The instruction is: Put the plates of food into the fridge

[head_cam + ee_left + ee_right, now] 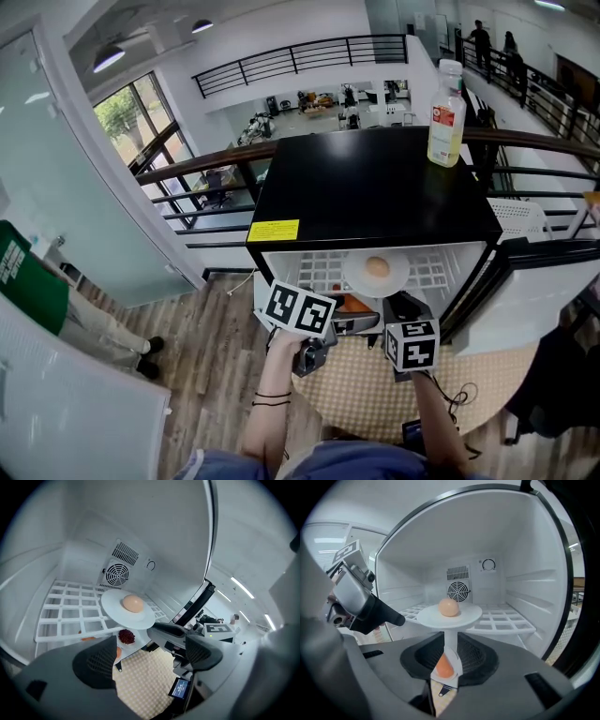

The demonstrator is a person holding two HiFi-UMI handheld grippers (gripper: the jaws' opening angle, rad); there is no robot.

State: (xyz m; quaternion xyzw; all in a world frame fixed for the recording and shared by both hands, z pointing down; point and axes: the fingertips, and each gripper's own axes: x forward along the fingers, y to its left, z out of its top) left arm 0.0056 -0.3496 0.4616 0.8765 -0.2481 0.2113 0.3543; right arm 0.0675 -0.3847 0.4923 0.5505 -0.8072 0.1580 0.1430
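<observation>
A white plate (375, 273) carrying a pale round egg-like food (377, 267) sits at the front of the fridge's white wire shelf (323, 270). My right gripper (449, 644) is shut on this plate's (449, 614) near rim. In the left gripper view the plate (127, 609) lies over the shelf edge, and the right gripper's jaw reaches it from the right. Beneath it shows a second plate (127, 638) with dark red and orange food. My left gripper (147, 663) is open and empty, just outside the fridge, to the left of the right gripper.
The small fridge (375, 187) has a black top with a drink bottle (446, 114) standing on it. Its door (525, 272) hangs open to the right. A fan grille (457, 591) is on the back wall. A woven mat (375, 398) lies on the floor. A person in green (28, 277) stands far left.
</observation>
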